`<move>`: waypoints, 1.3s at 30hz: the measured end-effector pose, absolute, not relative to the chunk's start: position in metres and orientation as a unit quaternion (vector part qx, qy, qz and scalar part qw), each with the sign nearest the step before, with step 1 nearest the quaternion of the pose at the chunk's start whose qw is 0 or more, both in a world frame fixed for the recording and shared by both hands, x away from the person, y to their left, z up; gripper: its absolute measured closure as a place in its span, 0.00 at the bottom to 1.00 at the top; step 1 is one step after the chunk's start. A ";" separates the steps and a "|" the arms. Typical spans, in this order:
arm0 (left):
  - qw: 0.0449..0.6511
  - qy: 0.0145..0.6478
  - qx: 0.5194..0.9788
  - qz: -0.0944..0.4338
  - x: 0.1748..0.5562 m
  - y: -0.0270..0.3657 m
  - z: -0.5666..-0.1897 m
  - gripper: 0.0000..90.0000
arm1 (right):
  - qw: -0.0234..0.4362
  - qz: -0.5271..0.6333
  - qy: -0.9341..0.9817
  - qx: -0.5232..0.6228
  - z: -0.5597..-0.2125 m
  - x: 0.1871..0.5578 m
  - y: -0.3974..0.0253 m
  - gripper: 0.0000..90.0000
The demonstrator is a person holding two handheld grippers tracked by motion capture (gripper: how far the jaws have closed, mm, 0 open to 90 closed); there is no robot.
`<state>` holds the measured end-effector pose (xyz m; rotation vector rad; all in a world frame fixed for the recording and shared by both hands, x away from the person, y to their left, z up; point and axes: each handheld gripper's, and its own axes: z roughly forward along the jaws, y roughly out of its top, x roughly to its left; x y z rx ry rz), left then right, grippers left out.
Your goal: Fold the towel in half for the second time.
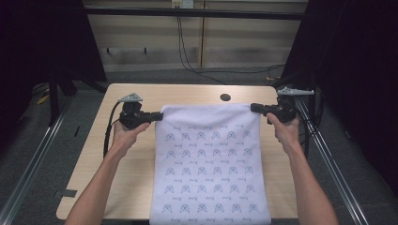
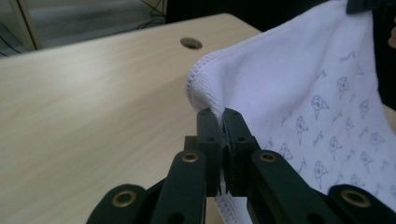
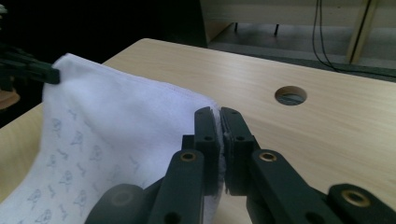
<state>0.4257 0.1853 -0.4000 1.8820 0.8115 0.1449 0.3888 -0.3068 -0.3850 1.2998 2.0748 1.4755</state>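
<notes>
A white cloth (image 1: pixel 209 164) printed with small grey figures hangs stretched over the wooden table (image 1: pixel 131 173), its lower end past the front edge. My left gripper (image 1: pixel 158 115) is shut on the cloth's far left corner. My right gripper (image 1: pixel 254 108) is shut on the far right corner. In the left gripper view the jaws (image 2: pixel 218 116) pinch the stitched hem of the cloth (image 2: pixel 299 79), lifted off the table. In the right gripper view the jaws (image 3: pixel 218 114) clamp the cloth (image 3: pixel 116 121) edge, and the other gripper (image 3: pixel 28 70) holds the opposite corner.
A round cable hole (image 1: pixel 225 97) sits in the table just beyond the cloth's top edge. Metal rails (image 1: pixel 28 168) run along both sides of the table. Black cables (image 1: pixel 187 61) trail on the floor behind, and dark curtains (image 1: pixel 42 42) stand at left and right.
</notes>
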 end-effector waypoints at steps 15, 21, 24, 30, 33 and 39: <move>0.541 0.295 0.784 0.081 0.417 0.178 -0.366 0.97 | 0.164 0.528 0.712 0.433 -0.344 0.391 -0.317 0.96; 0.547 0.276 0.788 0.062 0.360 0.191 -0.377 0.97 | 0.139 0.541 0.728 0.397 -0.358 0.333 -0.320 0.96; 0.526 0.267 0.805 0.053 0.322 0.191 -0.395 0.97 | 0.127 0.550 0.737 0.372 -0.375 0.288 -0.317 0.96; 0.507 0.258 0.822 -0.005 0.269 0.202 -0.426 0.97 | 0.082 0.509 0.764 0.389 -0.418 0.216 -0.314 0.97; 0.486 0.249 0.838 -0.025 0.254 0.201 -0.435 0.97 | 0.061 0.486 0.778 0.394 -0.431 0.194 -0.311 0.97; 0.421 0.268 0.859 -0.112 0.239 0.189 -0.481 0.97 | 0.013 0.406 0.807 0.429 -0.475 0.172 -0.303 0.96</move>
